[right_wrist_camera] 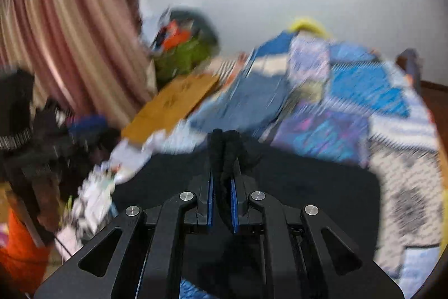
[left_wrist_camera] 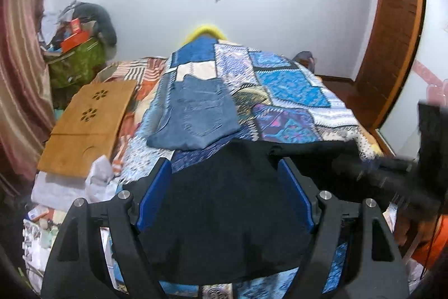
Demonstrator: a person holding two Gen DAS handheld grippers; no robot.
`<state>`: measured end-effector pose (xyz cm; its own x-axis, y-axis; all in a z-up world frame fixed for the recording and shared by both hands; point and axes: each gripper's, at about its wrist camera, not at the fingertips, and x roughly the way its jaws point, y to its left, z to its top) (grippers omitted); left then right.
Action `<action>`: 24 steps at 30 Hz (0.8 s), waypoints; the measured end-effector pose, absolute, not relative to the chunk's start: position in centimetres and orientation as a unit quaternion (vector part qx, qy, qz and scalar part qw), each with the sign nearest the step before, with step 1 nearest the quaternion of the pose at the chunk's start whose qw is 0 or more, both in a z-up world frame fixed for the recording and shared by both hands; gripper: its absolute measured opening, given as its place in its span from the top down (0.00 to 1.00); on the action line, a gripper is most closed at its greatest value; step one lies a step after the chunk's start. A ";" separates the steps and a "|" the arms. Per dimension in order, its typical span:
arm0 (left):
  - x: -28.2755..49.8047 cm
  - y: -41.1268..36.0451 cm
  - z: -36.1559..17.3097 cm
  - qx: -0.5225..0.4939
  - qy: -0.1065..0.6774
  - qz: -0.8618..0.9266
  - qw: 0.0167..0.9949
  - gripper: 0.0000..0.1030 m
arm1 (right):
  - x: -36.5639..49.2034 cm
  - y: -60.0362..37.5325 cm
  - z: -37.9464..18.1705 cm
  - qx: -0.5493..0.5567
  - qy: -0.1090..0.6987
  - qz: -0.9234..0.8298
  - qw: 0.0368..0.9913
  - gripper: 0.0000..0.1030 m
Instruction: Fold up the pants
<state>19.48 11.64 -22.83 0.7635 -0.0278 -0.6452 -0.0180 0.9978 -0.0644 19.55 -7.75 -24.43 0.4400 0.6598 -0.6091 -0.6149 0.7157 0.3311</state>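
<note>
You are holding the black pants [left_wrist_camera: 224,215] over the near end of the bed [left_wrist_camera: 294,91], and they are lying spread across the patchwork blanket. Your right gripper [right_wrist_camera: 223,156] is pinching a bunched bit of the black cloth, with its jaws squeezed almost together on it. Your left gripper [left_wrist_camera: 224,173] is standing wide, with the pants showing between its blue pads [left_wrist_camera: 155,198], but the pads are not pressing on the cloth. That is where things could be going wrong: only one side is gripping, so if you are pulling now, the pants could be dragging crooked and bunching up instead of folding flat. The right wrist view is blurring a lot, so a fast swing could be tugging the small pinch of cloth out of the jaws. The folded blue jeans [left_wrist_camera: 196,114] are sitting just past the black pants, and a long sweep could be bumping them and messing up that neat pile. The wooden tray [left_wrist_camera: 89,125] is lying beside the bed edge on the left, and loose cloth could be sliding toward it. I am not seeing any words, brands or labels that can be read; the red box [left_wrist_camera: 75,25] in the corner is too small to tell.
</note>
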 end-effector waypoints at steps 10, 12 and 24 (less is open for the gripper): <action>21.5 9.9 -25.7 -0.036 0.386 -0.022 0.922 0.24 | 18.3 -8.4 -27.2 0.008 0.450 0.414 0.791 0.60; 21.9 9.0 -25.7 -0.028 0.389 -0.032 0.920 0.24 | 18.1 -9.6 -25.6 0.010 0.428 0.408 0.806 0.56; 27.8 -0.4 -29.4 0.027 0.449 -0.130 0.884 0.29 | 24.4 -16.5 -25.7 -0.030 0.390 0.291 0.873 0.51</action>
<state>27.75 -0.43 -29.40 0.5631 -0.2051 -0.8006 0.2532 0.9649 -0.0690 24.38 -16.50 -25.71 0.5262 0.4840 -0.6992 -0.5308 0.8293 0.1745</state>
